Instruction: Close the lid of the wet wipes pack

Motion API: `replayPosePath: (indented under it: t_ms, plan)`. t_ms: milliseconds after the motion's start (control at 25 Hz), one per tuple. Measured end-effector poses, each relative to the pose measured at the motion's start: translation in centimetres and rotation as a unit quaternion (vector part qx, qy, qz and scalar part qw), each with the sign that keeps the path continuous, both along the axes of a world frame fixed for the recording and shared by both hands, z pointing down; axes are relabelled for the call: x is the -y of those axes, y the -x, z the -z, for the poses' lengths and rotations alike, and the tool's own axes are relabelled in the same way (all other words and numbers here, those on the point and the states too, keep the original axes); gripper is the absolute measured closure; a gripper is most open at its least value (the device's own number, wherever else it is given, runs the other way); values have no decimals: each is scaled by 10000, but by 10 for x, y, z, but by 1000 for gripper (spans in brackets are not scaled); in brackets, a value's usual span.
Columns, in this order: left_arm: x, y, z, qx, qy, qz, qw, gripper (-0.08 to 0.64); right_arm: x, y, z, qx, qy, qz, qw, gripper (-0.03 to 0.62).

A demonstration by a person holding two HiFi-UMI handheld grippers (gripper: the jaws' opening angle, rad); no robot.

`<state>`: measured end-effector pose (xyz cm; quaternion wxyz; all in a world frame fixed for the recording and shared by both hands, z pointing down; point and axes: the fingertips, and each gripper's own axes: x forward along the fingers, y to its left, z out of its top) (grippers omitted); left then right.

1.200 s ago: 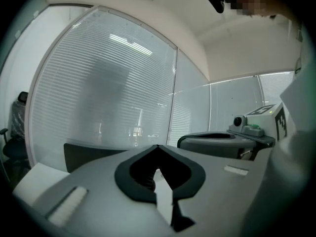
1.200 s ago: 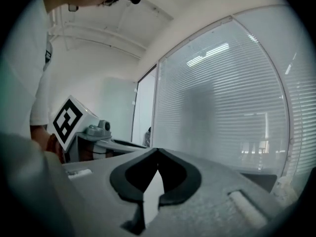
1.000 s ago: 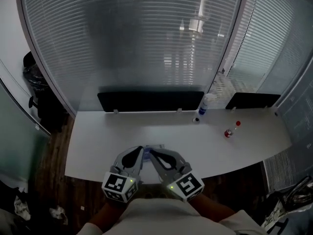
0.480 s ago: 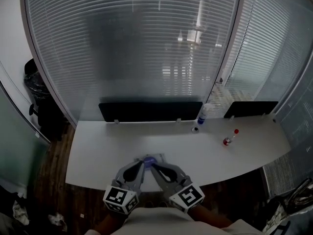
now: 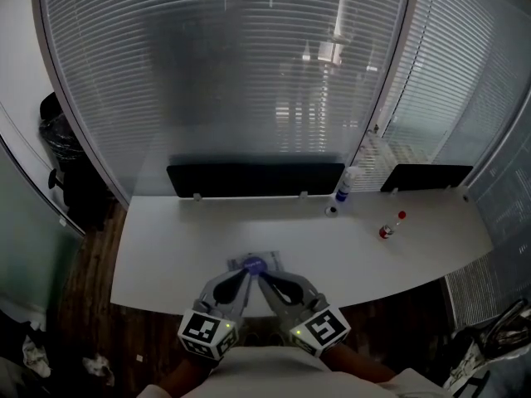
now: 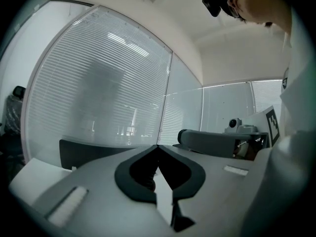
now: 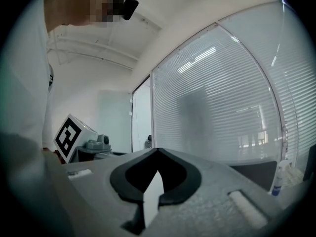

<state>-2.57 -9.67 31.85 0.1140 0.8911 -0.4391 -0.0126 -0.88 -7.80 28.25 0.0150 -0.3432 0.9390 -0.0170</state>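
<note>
The wet wipes pack point(image 5: 259, 258) lies flat near the white desk's front edge, pale with a round blue spot on top; its lid's position is too small to tell. My left gripper point(image 5: 244, 277) and right gripper point(image 5: 263, 279) angle inward, with their tips close together just short of the pack. Whether either touches it I cannot tell. In the left gripper view the left gripper point(image 6: 158, 146) has its jaw tips meeting, with nothing between them. The right gripper point(image 7: 158, 150) looks the same in its own view. Both gripper views look up at the blinds and do not show the pack.
On the white desk point(image 5: 166, 239), a spray bottle point(image 5: 344, 184) stands at the back right, with a small dark cap point(image 5: 331, 211) by it and a small red-capped bottle point(image 5: 387, 229) further right. Two black panels point(image 5: 253, 176) point(image 5: 425, 177) line the back edge, below glass walls with blinds.
Both grippers have drawn back toward the desk's near edge. The pack, hidden under them a second ago, now shows ahead of their tips.
</note>
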Motion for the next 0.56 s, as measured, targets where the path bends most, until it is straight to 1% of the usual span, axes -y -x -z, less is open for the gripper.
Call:
replayPosePath:
  t_ms: [360,560]
  plan:
    - [1,-1,-1,63,29,19,10000,557,0,1,0,19,62,26,10000,592]
    - [4,-4,-4,80,29,45,10000,558,0,-2,6,73,-27,18,10000,592]
